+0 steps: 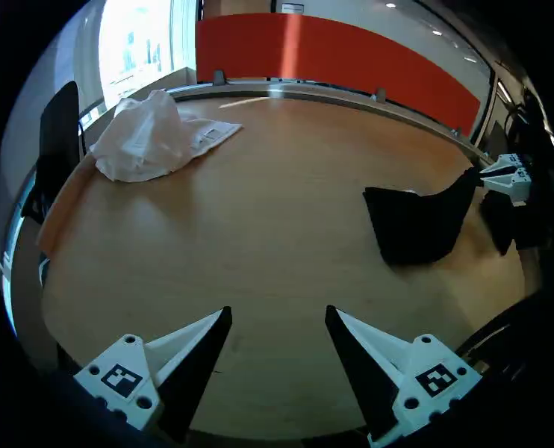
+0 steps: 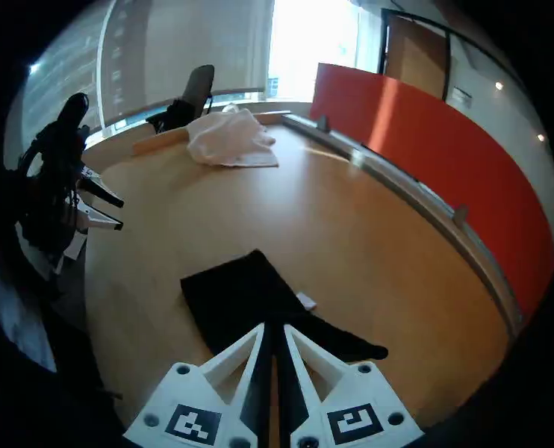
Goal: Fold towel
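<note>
While the right gripper pinches one corner of the black towel and lifts it off the surface, the left gripper hangs with fingers wide and empty. The fold looks barely begun.

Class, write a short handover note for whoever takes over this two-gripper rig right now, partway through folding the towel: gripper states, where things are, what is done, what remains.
Left gripper: open, holding nothing, over bare wooden table.
Right gripper: fingers closed on one corner of the black towel, holding it up off the table.
Towel: the rest lies on the table, well apart from the crumpled white cloth near the far edge.
Done: corner gripped and lifted.
Left: no finished fold visible; probably take another corner with the left gripper, carry both over, then flatten.
</note>
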